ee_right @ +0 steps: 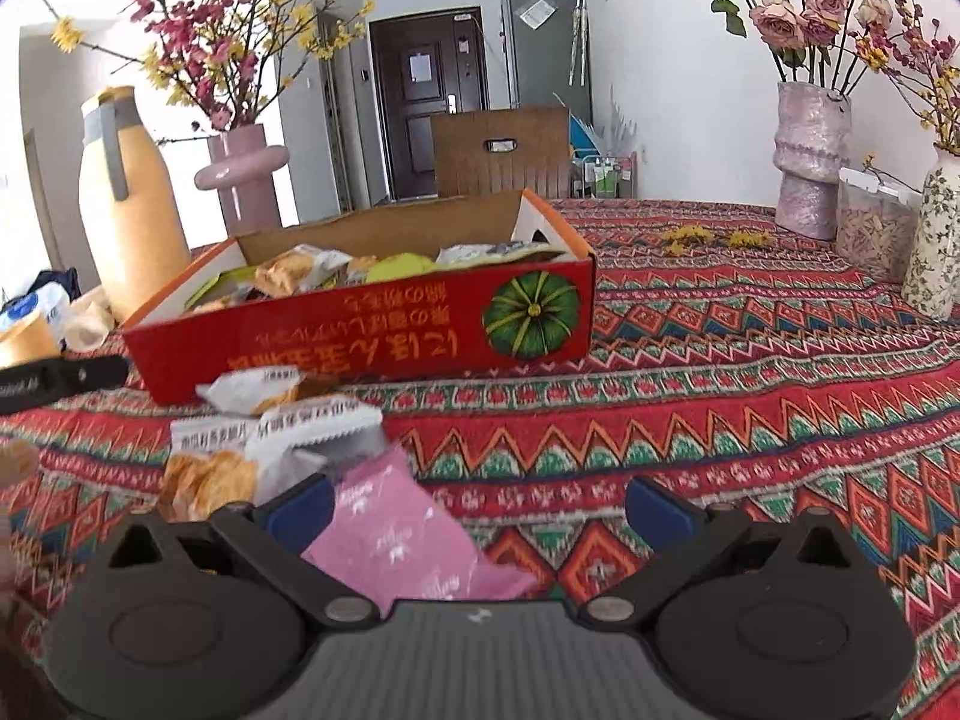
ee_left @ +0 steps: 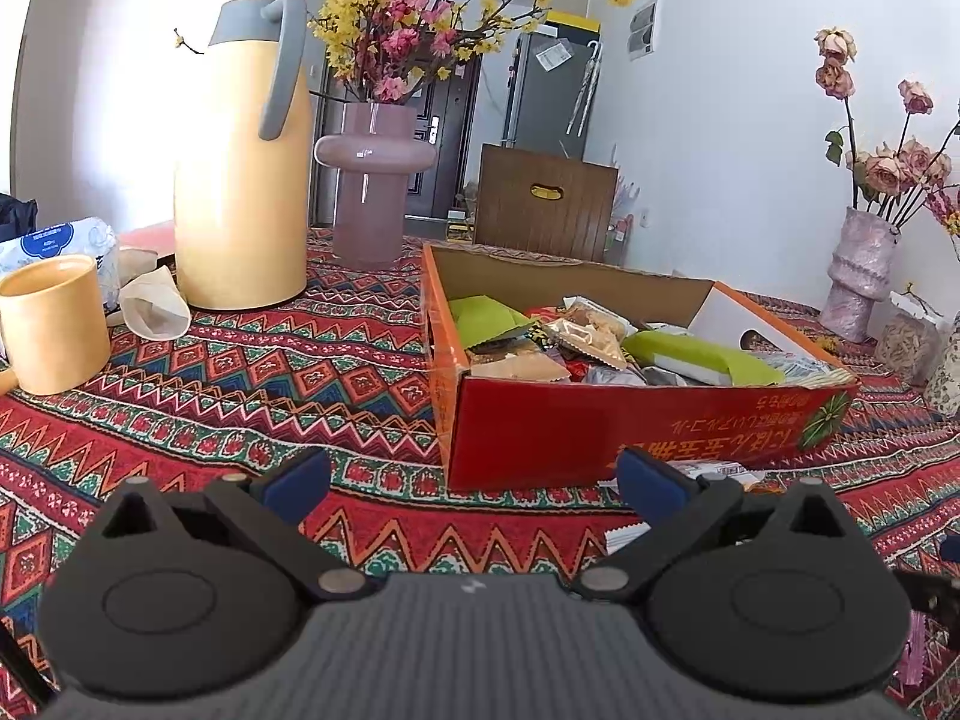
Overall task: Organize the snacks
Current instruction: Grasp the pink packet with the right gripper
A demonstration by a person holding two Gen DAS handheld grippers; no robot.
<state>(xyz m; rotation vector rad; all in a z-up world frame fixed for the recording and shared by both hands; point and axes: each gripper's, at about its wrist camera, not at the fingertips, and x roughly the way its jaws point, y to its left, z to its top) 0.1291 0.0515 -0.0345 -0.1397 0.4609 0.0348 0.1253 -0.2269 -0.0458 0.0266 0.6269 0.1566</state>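
Left gripper (ee_left: 474, 483) sits low over the patterned tablecloth (ee_left: 252, 396) with its blue pads spread wide, nothing between them. Straight ahead is the red cardboard box (ee_left: 630, 426), open on top and stuffed with snack packets (ee_left: 588, 336) (green ones, clear crinkly ones, a real mix). Off to the left there's a tall yellow thermos jug (ee_left: 240, 180), a yellow mug (ee_left: 54, 324) nearer the edge, and a mauve vase (ee_left: 372, 180) of flowers behind.
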